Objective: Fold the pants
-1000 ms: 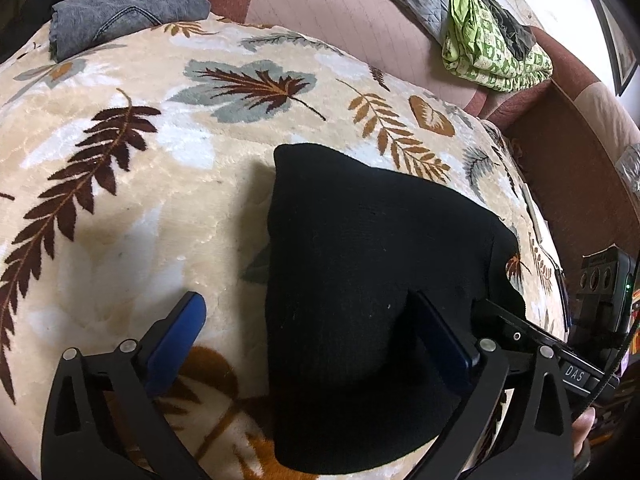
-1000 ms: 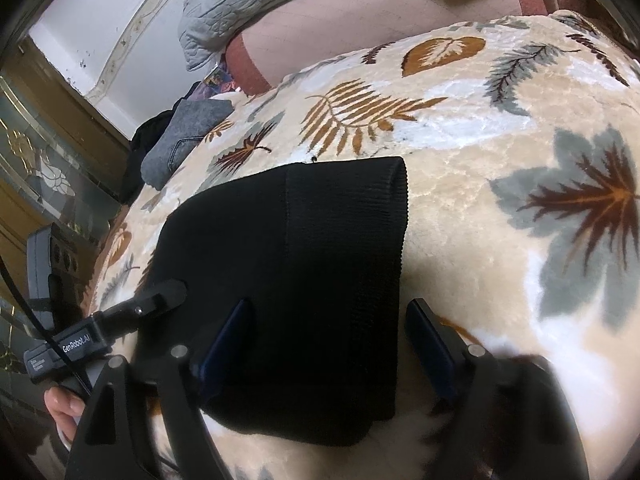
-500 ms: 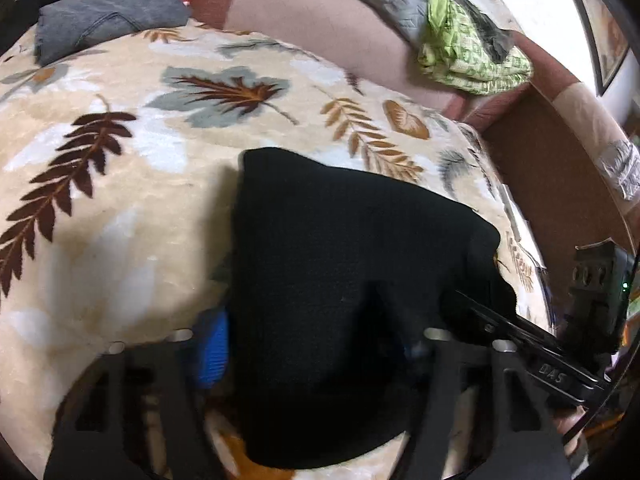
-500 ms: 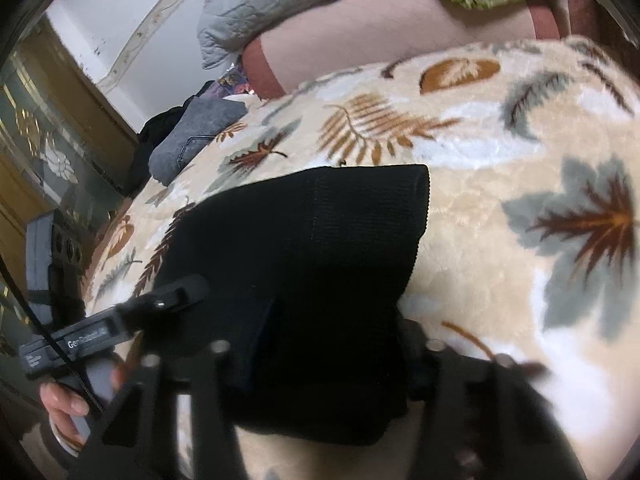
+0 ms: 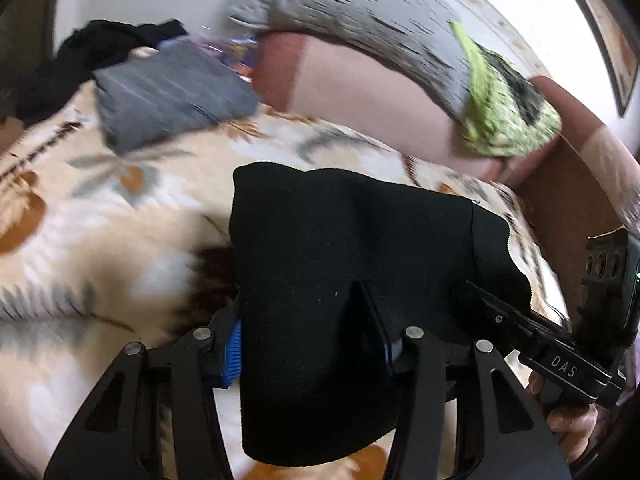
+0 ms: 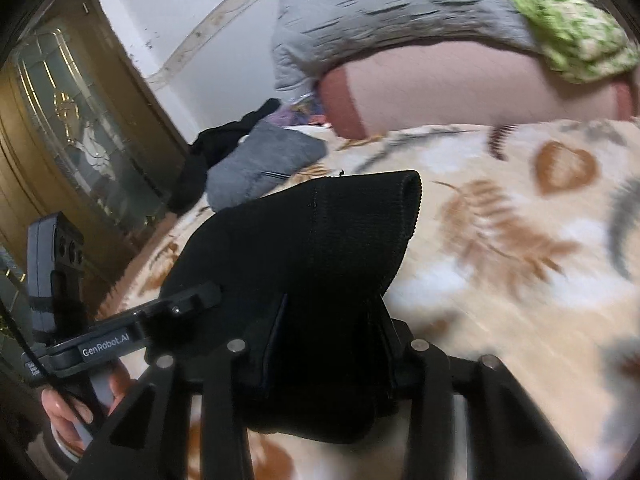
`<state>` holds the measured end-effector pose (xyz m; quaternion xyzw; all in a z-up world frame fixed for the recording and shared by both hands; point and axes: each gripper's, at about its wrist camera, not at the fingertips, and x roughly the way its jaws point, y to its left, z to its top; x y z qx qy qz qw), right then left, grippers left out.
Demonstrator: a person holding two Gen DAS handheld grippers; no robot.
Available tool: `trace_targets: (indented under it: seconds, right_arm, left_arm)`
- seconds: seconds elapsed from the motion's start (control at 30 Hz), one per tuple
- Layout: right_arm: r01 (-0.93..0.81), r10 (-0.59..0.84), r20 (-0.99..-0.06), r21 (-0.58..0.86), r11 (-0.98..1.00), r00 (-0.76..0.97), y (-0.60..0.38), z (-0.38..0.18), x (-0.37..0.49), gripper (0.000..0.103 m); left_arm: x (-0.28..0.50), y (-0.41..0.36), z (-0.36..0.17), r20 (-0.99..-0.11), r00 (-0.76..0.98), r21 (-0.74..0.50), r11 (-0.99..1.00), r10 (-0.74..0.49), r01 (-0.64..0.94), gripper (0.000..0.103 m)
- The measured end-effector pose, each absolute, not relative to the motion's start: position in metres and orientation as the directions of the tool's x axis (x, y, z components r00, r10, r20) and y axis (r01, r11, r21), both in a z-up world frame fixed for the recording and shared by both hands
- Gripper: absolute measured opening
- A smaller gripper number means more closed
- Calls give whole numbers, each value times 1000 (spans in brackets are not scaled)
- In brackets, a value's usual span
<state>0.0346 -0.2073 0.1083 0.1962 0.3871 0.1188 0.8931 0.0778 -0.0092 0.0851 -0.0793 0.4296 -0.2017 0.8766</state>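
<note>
The folded black pants (image 5: 352,264) are held up off the leaf-patterned blanket (image 5: 100,216), gripped at their near edge. My left gripper (image 5: 308,340) is shut on the pants' left part, its blue pad showing at the cloth's edge. My right gripper (image 6: 328,344) is shut on the pants (image 6: 312,248) at their right part, with the ribbed waistband at the upper right. Each gripper shows in the other's view: the right one (image 5: 560,360) and the left one (image 6: 108,344).
A folded grey garment (image 5: 168,92) and a black garment (image 5: 100,48) lie at the far left of the bed. A grey quilt (image 5: 352,20) and a green patterned cloth (image 5: 508,120) rest on the pink headboard. A wooden door (image 6: 72,128) stands to the left.
Both grippers have closed on the pants' near edge and lifted them off the blanket. The views have tilted up toward the headboard.
</note>
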Motion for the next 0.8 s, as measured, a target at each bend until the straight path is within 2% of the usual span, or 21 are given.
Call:
trace_targets:
  seconds: [0.07,0.13,0.17,0.2,0.27,0.37,0.5,0.57,0.63,0.8]
  right_arm:
    - [-67,361,-672,422,904,647,-194,92,59,46]
    - [-42,284,-746,325,945,603,-180,69,79,46]
    - [-40,255,-771,286,957,583,-176,59,83,47]
    - [-37,243,-770,275,961,590,-176,55,81,52]
    - [-27,249,-752,295,955,611,-185,56,73,57]
    - [-7,238,-749,297,955,619,-192,68,65,57]
    - [-61,244,-708,275,960,662,-186,99,54,56]
    - [-99,283,-695,293,951,661,-176,110,57,47]
    - [-136,323,-688,314,940,649,-166,113,60,34]
    - [-135,286,-735,259,956,615,-148,91,68,31]
  left_arm:
    - [97,6,74,-744,551,-284,925,-379,252,51]
    - [116,14,50,-805,516,-217,955,-292,201,52]
    - [122,19,37,-831,492,-196,965,-258,176,61]
    - [125,26,27,-834,484,-212,964,-265,162,77]
    - [123,40,23,-807,510,-269,955,-296,127,87]
    - [121,42,25,-805,513,-274,954,-297,122,87]
    - [109,26,45,-792,581,-124,981,-187,148,86]
    - [104,25,54,-775,607,-97,982,-175,160,86]
    - [104,26,60,-764,618,-103,981,-185,167,86]
    - [109,20,52,-777,605,-93,982,-174,162,86]
